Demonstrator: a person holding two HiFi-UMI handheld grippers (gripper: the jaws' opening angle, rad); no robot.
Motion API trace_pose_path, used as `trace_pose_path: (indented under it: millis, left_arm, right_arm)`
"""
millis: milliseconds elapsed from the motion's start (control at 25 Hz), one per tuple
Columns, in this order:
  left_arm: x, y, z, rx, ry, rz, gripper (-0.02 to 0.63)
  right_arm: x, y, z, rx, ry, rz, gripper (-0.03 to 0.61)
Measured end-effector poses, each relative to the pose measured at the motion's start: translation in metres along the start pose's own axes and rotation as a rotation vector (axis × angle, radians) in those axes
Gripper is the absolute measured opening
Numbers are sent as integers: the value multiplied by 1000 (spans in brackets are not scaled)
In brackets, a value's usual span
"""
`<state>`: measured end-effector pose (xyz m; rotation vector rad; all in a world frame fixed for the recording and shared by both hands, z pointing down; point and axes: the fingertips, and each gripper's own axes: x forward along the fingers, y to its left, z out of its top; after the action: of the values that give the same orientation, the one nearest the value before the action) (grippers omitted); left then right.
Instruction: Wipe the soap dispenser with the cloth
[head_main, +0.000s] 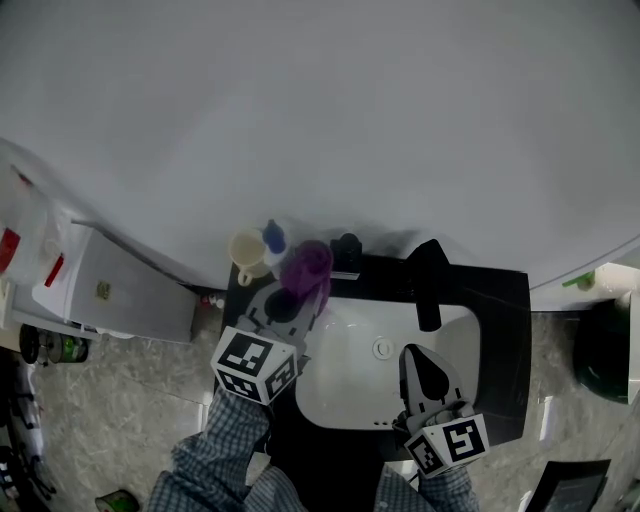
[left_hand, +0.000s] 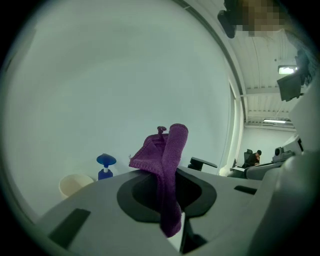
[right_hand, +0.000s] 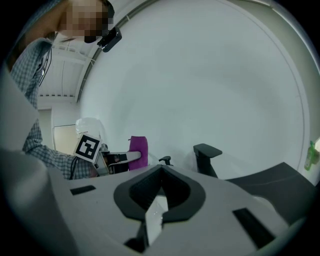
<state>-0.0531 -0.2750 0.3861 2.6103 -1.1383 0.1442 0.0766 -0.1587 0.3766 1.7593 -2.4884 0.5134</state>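
Observation:
A purple cloth (head_main: 308, 266) hangs from my left gripper (head_main: 297, 292), which is shut on it at the sink's back left corner. In the left gripper view the cloth (left_hand: 167, 165) drapes over the jaws, and the soap dispenser's small pump head (left_hand: 161, 130) pokes out just behind it. The black soap dispenser (head_main: 347, 254) stands right beside the cloth on the counter; whether they touch I cannot tell. My right gripper (head_main: 424, 362) hovers over the white basin (head_main: 350, 372), shut and holding nothing. From there I see the dispenser (right_hand: 165, 160) and the cloth (right_hand: 138, 151).
A black faucet (head_main: 429, 283) rises at the back of the basin. A blue-topped bottle (head_main: 273, 238) and a cream cup (head_main: 246, 251) stand left of the dispenser on the black counter (head_main: 500, 330). A white wall runs behind; a white cabinet (head_main: 125, 290) sits left.

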Motion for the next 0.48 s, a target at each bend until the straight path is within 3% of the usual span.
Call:
trace_pose_path:
  millis: [240, 480]
  left_arm:
    - [40, 20, -7, -27, 14, 25, 57]
    - [62, 31, -26, 5, 79, 54, 57]
  right_arm:
    - [11, -19, -3, -2, 19, 2, 18]
    - [19, -34, -7, 12, 39, 0, 18]
